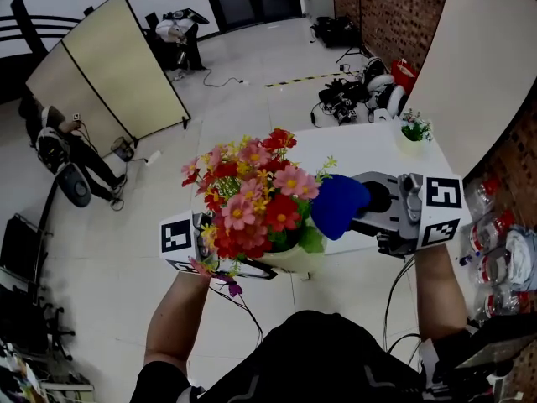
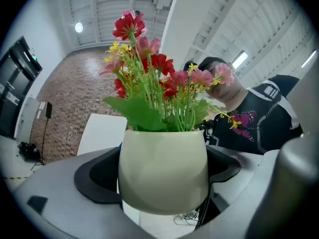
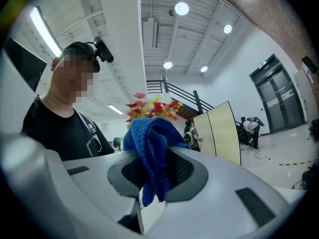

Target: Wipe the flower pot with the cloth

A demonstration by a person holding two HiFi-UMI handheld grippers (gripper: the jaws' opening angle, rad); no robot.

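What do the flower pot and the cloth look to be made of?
The flower pot: probably glazed ceramic, cream, smooth with a soft sheen; plastic not ruled out. The cloth: blue textile, matte, waffle-like texture, hanging in limp folds; the fibre can't be told.

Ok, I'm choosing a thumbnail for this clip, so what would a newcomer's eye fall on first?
First, the bunch of red and pink flowers in a rounded cream pot, gripped by the left claw at the head view's centre. Then the bright blue cloth clamped in the right claw, just right of the blooms.
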